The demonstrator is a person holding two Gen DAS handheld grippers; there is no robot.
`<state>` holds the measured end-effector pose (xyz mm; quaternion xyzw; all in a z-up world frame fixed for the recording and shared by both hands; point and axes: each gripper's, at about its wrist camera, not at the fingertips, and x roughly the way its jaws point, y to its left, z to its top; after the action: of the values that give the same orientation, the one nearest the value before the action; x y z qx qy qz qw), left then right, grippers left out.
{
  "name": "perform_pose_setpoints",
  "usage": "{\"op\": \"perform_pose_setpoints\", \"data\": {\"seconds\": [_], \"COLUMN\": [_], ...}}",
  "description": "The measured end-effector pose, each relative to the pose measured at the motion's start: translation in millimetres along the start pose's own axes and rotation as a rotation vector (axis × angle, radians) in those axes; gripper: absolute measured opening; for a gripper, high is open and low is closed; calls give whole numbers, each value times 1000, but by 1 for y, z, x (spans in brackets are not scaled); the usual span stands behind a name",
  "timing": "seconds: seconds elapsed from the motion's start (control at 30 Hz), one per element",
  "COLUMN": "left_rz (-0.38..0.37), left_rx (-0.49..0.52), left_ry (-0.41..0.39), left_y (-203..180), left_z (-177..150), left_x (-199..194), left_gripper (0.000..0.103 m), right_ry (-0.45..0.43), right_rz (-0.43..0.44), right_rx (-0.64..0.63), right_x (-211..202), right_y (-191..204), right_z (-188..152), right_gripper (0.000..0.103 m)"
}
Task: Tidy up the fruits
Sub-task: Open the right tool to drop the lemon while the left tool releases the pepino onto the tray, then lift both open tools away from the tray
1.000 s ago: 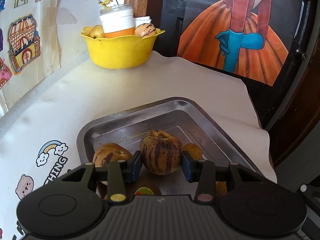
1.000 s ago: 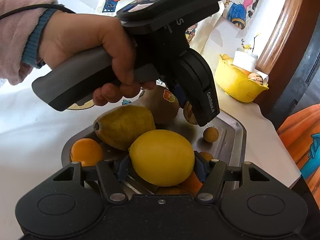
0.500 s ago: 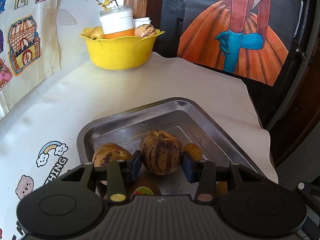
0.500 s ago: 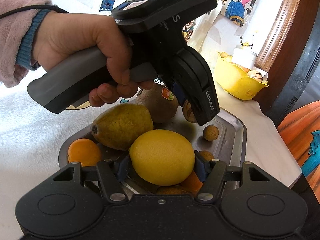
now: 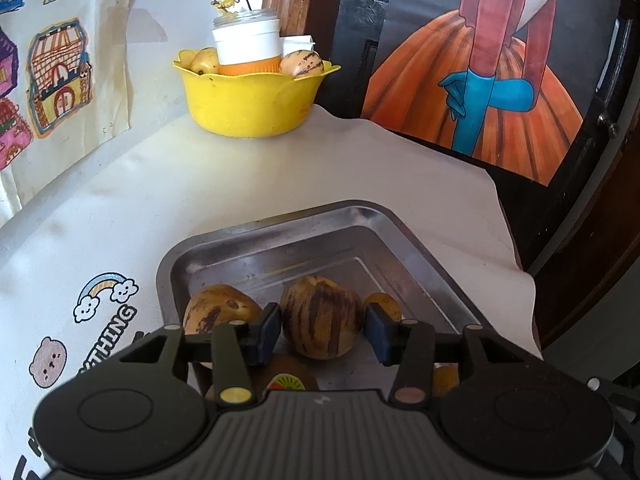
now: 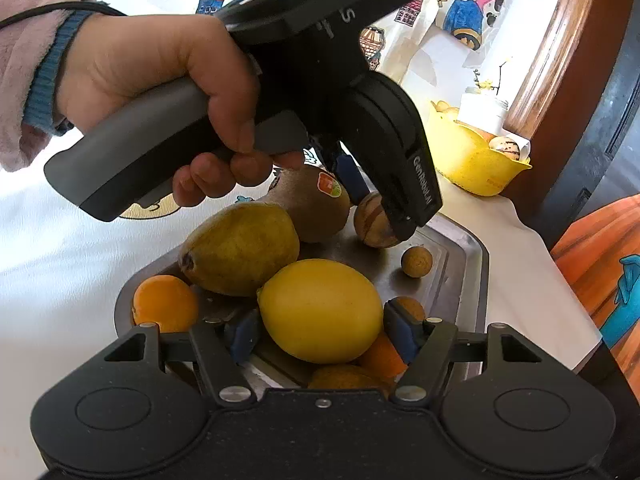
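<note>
A shallow rectangular steel tray (image 5: 360,216) sits near the front edge of the white cloth-covered table (image 5: 240,184), holding the loose fruit. The left gripper (image 5: 322,330) points down into the tray with a round tan fruit with dark purple stripes (image 5: 320,320) between its blue pads (image 5: 269,330). Its jaws are opening: a slim gap shows on each side of the fruit, which rests on the tray floor, so the pads no longer press it. A second striped fruit (image 5: 216,312) lies just to its left by the tray's left wall, a brown kiwi with a sticker (image 5: 288,376) sits under the gripper, and a small round brown fruit (image 5: 384,306) lies just right of the striped one.

The right gripper (image 6: 322,334) straddles a smooth yellow lemon-shaped fruit (image 6: 320,310) at the tray's near end. Its jaws are also opening; the right pad stands clear, while whether the left pad still touches I cannot tell. A yellow-green pear (image 6: 240,252) lies touching it behind, and an orange (image 6: 164,302) sits in the near left corner.

At the table's far corner stands a yellow scalloped plastic bowl (image 5: 252,100) holding a white jar (image 5: 246,44) and more fruit.
</note>
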<state>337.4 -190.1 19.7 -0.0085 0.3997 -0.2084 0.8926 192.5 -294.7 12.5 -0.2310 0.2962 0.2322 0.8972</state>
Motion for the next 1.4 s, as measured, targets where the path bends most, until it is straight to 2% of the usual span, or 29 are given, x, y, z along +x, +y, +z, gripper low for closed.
{"op": "perform_pose_setpoints", "data": {"seconds": [0.4, 0.53, 0.87, 1.1, 1.4], "left_rz": [6, 20, 68, 124, 183], "left_rx": [-10, -19, -93, -141, -185], "left_ry": [-77, -107, -172, -232, -325], "left_y": [-4, -5, 6, 14, 19], "left_z": [5, 4, -2, -16, -47], "left_x": [-29, -41, -73, -99, -140], "left_gripper": [73, 85, 103, 103, 103], "right_ry": [-32, -54, -129, -172, -211], "right_rz": [-1, -5, -38, -50, -50], "right_rx": [82, 122, 222, 282, 332], "right_x": [-7, -12, -28, -42, -63], "right_y": [-6, -6, -8, -8, 0], "right_z": [0, 0, 1, 1, 1], "right_gripper": [75, 80, 97, 102, 102]}}
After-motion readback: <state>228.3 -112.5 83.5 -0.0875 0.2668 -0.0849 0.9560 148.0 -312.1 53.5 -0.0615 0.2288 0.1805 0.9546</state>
